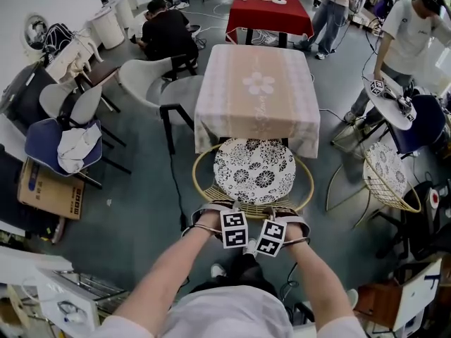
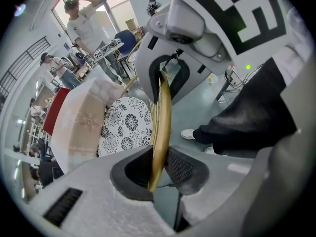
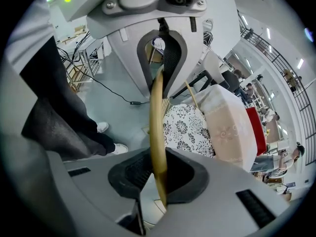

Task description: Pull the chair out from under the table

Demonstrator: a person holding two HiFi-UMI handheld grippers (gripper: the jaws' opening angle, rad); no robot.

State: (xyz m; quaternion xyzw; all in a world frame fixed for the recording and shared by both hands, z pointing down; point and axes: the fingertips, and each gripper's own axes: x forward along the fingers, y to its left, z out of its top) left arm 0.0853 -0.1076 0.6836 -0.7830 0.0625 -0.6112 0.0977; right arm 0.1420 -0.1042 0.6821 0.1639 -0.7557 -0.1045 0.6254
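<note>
The chair has a gold wire rim (image 1: 199, 186) and a black-and-white floral cushion (image 1: 254, 170). It stands at the near edge of the table (image 1: 255, 90), which is draped in a pale pink cloth; the cushion's far edge lies under the cloth's hem. My left gripper (image 1: 215, 211) and right gripper (image 1: 287, 215) sit side by side on the near part of the rim, both pointing steeply down. In the left gripper view the gold rim (image 2: 162, 117) runs between the left gripper's (image 2: 157, 174) dark pads. In the right gripper view the right gripper (image 3: 158, 179) is clamped on the rim (image 3: 157, 117) the same way.
Grey chairs (image 1: 144, 79) and a seated person (image 1: 165, 34) are at the table's left. A red table (image 1: 268, 13) stands behind. A second wire chair (image 1: 387, 178) and standing people are at the right. A cardboard box (image 1: 49, 192) and a floor cable (image 1: 176, 189) lie at the left.
</note>
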